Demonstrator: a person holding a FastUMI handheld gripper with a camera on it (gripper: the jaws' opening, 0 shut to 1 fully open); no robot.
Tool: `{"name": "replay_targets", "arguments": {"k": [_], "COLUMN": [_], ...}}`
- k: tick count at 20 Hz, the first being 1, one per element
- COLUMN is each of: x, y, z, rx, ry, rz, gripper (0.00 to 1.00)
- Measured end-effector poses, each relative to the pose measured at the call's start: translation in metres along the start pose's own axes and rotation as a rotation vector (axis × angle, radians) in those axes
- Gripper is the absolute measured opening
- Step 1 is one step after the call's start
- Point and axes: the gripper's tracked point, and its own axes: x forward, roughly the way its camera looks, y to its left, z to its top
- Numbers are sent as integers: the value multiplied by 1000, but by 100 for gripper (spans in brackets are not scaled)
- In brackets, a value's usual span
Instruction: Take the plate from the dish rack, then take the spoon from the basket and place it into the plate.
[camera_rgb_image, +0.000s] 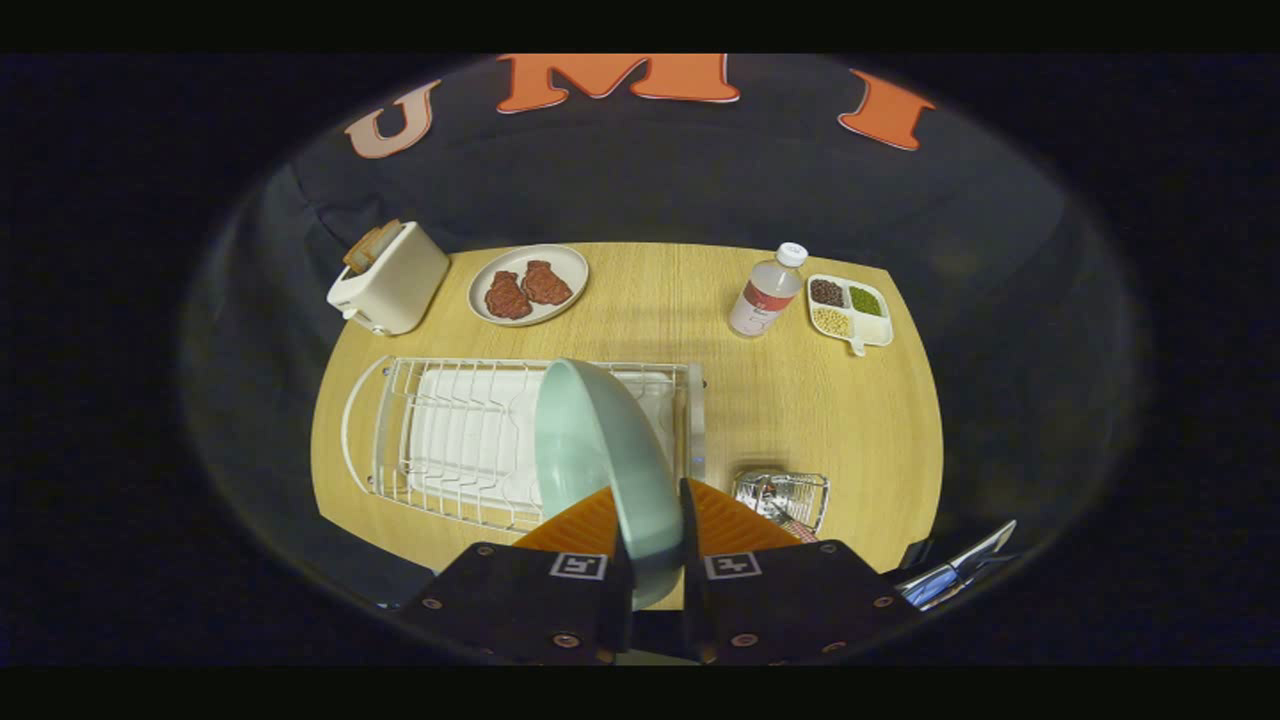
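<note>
A pale green plate (600, 450) stands on edge between my fingers, lifted above the white wire dish rack (460, 440). My gripper (650, 520) is shut on the plate's rim, one finger on each face. The rack lies on the wooden table (800, 400) under and beyond the plate, with a white tray inside it. To the right of my fingers sits a small wire basket (785, 497) holding a spoon (775, 503), partly hidden by the right finger.
At the table's far left stands a white toaster (390, 278) beside a plate with two pieces of meat (528, 285). Far right are a clear bottle (766, 292) and a white divided dish of beans (850, 310). A shiny object (955, 575) lies off the table's near right corner.
</note>
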Motion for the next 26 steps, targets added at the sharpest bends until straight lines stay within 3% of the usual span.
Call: {"name": "replay_targets", "arguments": {"k": [6, 17, 26], "x": [-12, 5, 47], "y": [-14, -27, -23], "z": [-50, -151, -225], "rx": [132, 261, 401], "ry": [1, -25, -38], "rz": [178, 421, 531], "gripper": [21, 21, 21]}}
